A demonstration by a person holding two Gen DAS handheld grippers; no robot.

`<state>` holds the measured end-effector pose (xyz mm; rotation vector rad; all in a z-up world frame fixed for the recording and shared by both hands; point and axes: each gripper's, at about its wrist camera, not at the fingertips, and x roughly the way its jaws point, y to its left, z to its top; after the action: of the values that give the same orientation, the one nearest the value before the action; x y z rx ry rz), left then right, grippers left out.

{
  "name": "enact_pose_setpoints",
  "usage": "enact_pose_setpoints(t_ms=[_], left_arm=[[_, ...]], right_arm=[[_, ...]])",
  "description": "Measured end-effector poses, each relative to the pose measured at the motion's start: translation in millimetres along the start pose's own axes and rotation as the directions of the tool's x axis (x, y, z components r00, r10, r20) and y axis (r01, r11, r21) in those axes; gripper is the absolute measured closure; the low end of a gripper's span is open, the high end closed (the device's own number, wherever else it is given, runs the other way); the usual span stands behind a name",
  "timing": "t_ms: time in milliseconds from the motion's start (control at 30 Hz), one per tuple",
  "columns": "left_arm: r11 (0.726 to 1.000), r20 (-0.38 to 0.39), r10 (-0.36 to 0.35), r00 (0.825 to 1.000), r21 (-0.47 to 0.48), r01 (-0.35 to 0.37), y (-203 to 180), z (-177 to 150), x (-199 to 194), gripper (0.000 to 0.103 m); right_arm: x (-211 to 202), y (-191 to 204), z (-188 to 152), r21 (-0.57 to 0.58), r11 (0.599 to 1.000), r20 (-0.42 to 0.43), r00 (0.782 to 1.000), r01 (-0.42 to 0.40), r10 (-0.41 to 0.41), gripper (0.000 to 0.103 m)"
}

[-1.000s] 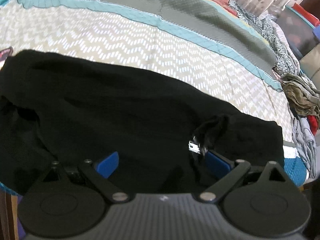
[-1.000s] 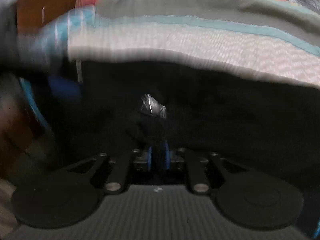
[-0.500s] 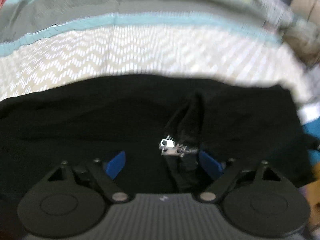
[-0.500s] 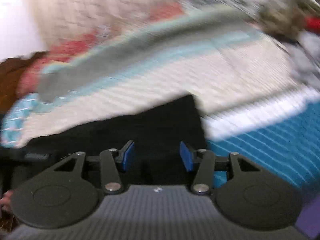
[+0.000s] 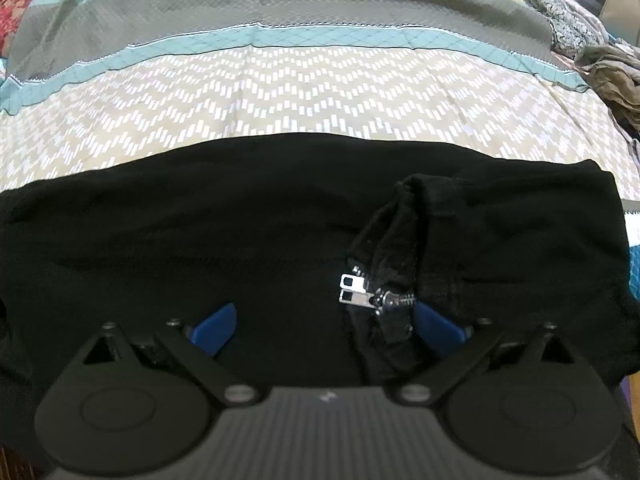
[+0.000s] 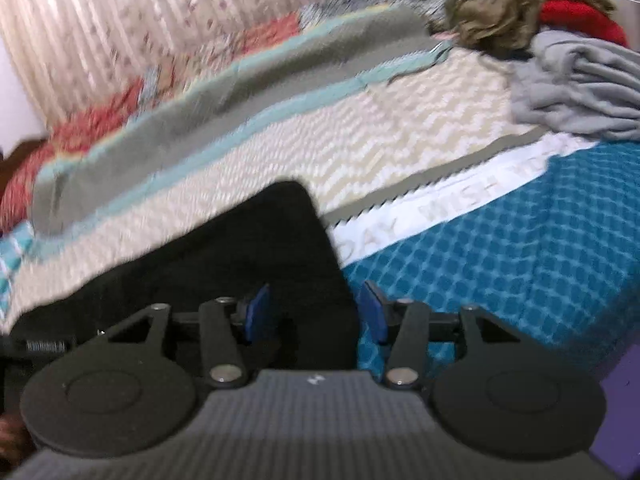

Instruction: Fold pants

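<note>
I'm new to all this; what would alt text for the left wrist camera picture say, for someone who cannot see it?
Black pants lie spread across a bed's beige zigzag-patterned quilt, a bunched fold with a silver metal zipper pull near the front. The left gripper, its blue-padded jaws opening wide, hovers over the cloth, the zipper fold between them but not pinched. Crumpled olive-brown clothing sits at the far right.

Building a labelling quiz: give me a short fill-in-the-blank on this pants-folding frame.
1. The black fabric pants lie on a quilted bedspread with a ____ pattern.
2. The silver metal zipper pull lies beside the left gripper's ____ blue pad.
3. The right gripper hovers over the pants' ____, jaws opening, nothing pinched.

Missing: zigzag; right; corner
</note>
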<state>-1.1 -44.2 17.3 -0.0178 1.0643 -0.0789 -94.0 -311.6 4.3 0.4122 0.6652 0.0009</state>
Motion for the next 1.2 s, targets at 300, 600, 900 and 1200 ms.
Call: enact_pose_setpoints(t_ms=[300,600,900,1200], left_arm=[[1.000,-0.002,-0.003,1.000,0.003,0.003,0,-3,-4,0.004],[1.000,-0.010,0.019,1.000,0.009,-0.019,-4,-1,-2,0.002],[1.000,0.029,-0.007,1.000,0.017,0.007,-22,8,-10,0.015],[0.988,0.062,-0.081,0.995,0.135,0.072,-96,65,9,0.013]], right_arm=[[8,-26,3,0.145,0.986,0.005,0.996,-0.085,0.085,0.031],[57,-7,12,0.068,0.985,-0.045,0.986,-0.159,0.162,0.033],[22,30,38,0.017,0.980,0.070,0.978,-0.196,0.194,0.091],[4,21,103,-0.018,0.997,0.294,0.952,-0.080,0.082,0.091]])
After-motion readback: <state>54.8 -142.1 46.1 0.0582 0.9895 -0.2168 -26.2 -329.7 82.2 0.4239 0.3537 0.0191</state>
